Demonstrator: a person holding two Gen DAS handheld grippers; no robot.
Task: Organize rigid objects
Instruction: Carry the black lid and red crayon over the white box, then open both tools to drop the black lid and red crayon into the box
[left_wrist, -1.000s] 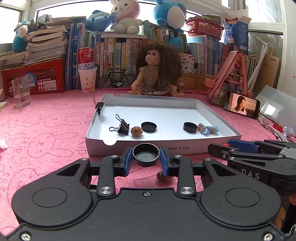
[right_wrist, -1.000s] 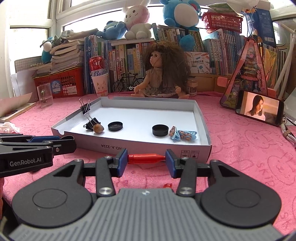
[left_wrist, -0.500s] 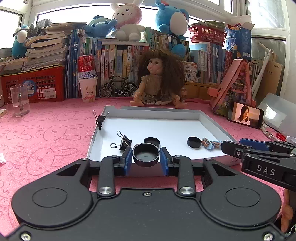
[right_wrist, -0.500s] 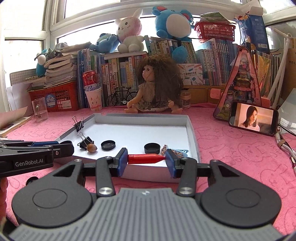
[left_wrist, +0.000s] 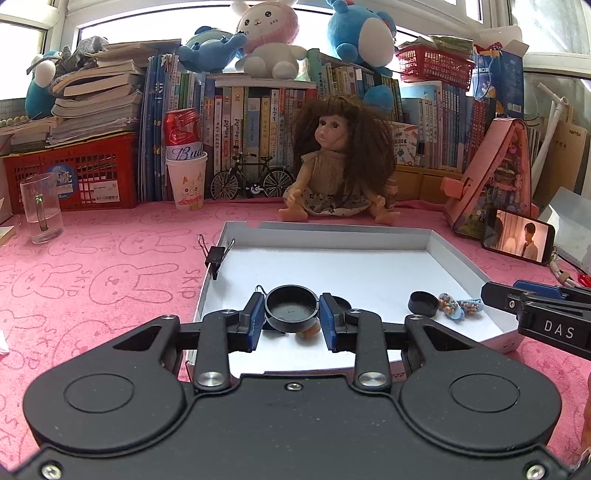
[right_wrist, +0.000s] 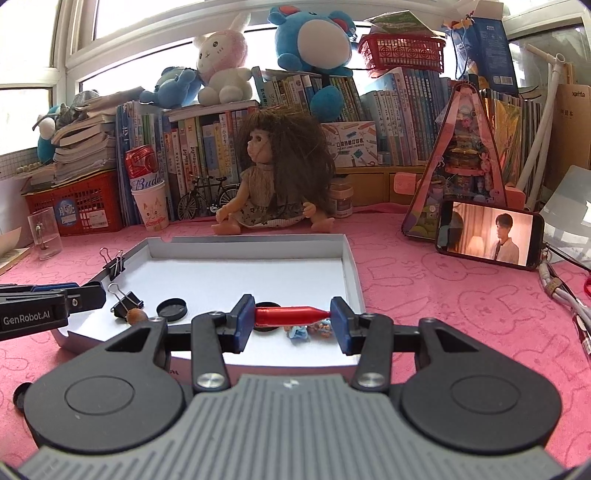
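Moved: both grippers, low in front of the tray a second ago, now hang over its near edge.
Left gripper (left_wrist: 291, 322): closed on a black cap (left_wrist: 291, 309).
Right gripper (right_wrist: 292, 324): closed on a red piece (right_wrist: 290, 315), held crosswise.
Tray (right_wrist: 347, 254): already holds two caps, clips, a nut and beads.
Left to do: release both; another cap (right_wrist: 17, 394) lies outside on the cloth.

Matt black plastic cap (left_wrist: 291, 313), glossy red plastic piece (right_wrist: 291, 315), white cardboard tray (left_wrist: 332, 232), pink cloth (left_wrist: 92, 280).
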